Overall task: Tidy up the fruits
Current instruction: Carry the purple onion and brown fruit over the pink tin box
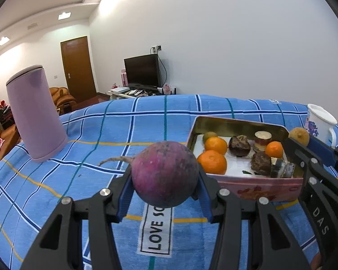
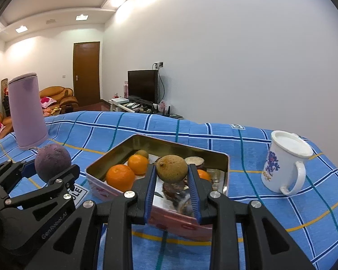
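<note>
1. Left wrist view, writing: read "LOVE SO" on the white label (image 1: pixel 156 229) sewn into the blue checked cloth (image 1: pixel 97 180), at lower centre. Read "DAS" on the black arm of the right gripper (image 1: pixel 304 144) at the right edge.
2. Left wrist view, containers: locate the tin box (image 1: pixel 254 186) at centre right. It holds three oranges (image 1: pixel 211 162), dark brown lumps, a small green fruit at the back and other small pieces. A lilac canister (image 1: pixel 35 114) stands at the left with its lid on. A white mug (image 1: pixel 320 123) stands at the far right.
3. Left wrist view, claw: your left gripper (image 1: pixel 165 180) is partly open and clamps a purple root vegetable (image 1: pixel 165 173) between its blue pads, above the cloth and left of the box.
4. Right wrist view, writing: read "GenRobot.AI" on the left gripper's arm at lower left, and "OLE" on the cloth label beside it. The mug's blue print cannot be read.
5. Right wrist view, claw: your right gripper (image 2: pixel 172 175) is closed tight on a round brown fruit (image 2: pixel 172 168), held over the near part of the box at centre frame.
</note>
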A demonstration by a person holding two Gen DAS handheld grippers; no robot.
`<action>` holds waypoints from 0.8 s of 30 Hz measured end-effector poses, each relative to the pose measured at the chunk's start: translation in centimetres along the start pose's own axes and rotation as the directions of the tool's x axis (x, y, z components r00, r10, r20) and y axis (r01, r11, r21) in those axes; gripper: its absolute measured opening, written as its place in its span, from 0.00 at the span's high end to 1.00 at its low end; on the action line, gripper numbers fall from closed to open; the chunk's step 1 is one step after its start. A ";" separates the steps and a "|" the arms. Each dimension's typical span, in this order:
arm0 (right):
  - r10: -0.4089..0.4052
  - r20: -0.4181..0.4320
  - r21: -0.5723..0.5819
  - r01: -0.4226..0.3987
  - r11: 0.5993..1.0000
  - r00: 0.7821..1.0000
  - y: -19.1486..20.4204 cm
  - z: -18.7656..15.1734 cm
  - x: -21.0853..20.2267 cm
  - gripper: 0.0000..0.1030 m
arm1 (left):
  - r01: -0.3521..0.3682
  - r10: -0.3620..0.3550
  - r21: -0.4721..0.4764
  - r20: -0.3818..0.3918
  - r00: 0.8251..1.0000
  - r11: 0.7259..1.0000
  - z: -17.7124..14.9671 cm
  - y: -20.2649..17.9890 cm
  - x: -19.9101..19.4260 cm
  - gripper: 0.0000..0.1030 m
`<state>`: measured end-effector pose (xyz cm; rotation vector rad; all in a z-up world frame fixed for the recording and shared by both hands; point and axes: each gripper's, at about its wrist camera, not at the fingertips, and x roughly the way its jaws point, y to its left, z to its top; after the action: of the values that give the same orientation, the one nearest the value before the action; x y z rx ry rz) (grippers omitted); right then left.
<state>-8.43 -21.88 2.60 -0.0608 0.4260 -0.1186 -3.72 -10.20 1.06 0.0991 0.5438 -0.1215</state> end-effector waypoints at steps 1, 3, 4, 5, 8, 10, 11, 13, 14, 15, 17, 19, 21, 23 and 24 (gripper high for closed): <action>-0.004 0.000 0.001 0.004 1.000 1.000 -0.2 0.0 0.0 0.71 | 0.003 -0.003 0.001 0.001 1.000 1.000 0.0 -0.2 0.0 0.50; -0.012 0.000 0.004 0.012 1.000 1.000 -0.6 0.0 0.0 0.71 | 0.009 -0.009 0.005 0.002 1.000 1.000 0.0 -0.5 -0.1 0.50; -0.016 0.000 0.005 0.016 1.000 1.000 -0.8 0.0 0.0 0.71 | 0.012 -0.012 0.007 0.004 1.000 1.000 0.1 -0.7 -0.1 0.50; -0.019 0.000 0.005 0.019 1.000 1.000 -1.0 0.0 0.0 0.71 | 0.015 -0.015 0.010 0.005 1.000 1.000 0.1 -0.8 -0.1 0.50; -0.028 0.000 0.007 0.028 1.000 1.000 -1.5 0.0 0.0 0.71 | 0.025 -0.025 0.015 0.008 1.000 1.000 0.1 -1.3 -0.2 0.50; -0.034 0.001 0.006 0.034 0.999 0.999 -1.7 -0.1 0.0 0.71 | 0.034 -0.034 0.016 0.008 0.999 0.999 0.2 -1.7 -0.2 0.50; -0.037 0.001 0.006 0.037 0.999 0.999 -1.9 -0.1 0.0 0.71 | 0.037 -0.037 0.017 0.008 0.999 0.999 0.2 -1.8 -0.2 0.50; -0.042 0.000 0.007 0.042 0.999 0.999 -2.1 -0.1 0.0 0.71 | 0.046 -0.047 0.016 0.005 0.999 0.999 0.3 -2.0 -0.1 0.50; -0.044 0.000 0.009 0.044 0.999 0.999 -2.2 -0.1 0.0 0.71 | 0.050 -0.050 0.016 0.004 0.999 0.999 0.4 -2.1 -0.1 0.50; -0.047 -0.001 0.011 0.047 0.999 0.999 -2.4 -0.1 0.0 0.71 | 0.054 -0.054 0.016 0.004 0.999 0.998 0.5 -2.3 -0.1 0.50; -0.053 -0.002 0.014 0.053 0.999 0.999 -2.8 -0.1 0.0 0.71 | 0.060 -0.061 0.015 0.005 0.998 0.998 0.5 -2.5 -0.1 0.50; -0.058 -0.002 0.017 0.058 0.998 0.998 -3.1 -0.1 0.0 0.71 | 0.069 -0.069 0.012 0.008 0.998 0.998 0.6 -2.7 -0.1 0.50; -0.064 -0.003 0.020 0.064 0.998 0.998 -3.4 -0.1 0.0 0.71 | 0.079 -0.079 0.012 0.009 0.997 0.997 0.7 -3.0 -0.1 0.50; -0.072 -0.004 0.026 0.072 0.997 0.997 -3.7 -0.1 0.0 0.71 | 0.087 -0.087 0.014 0.010 0.996 0.996 0.8 -3.2 -0.2 0.50; -0.074 -0.004 0.028 0.074 0.997 0.997 -3.9 -0.1 0.0 0.71 | 0.093 -0.093 0.015 0.009 0.996 0.996 0.9 -3.4 -0.2 0.50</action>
<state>-8.88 -25.72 2.80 -0.0487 0.4256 -0.1971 -3.92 -13.65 1.68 0.0869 0.5381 -0.2169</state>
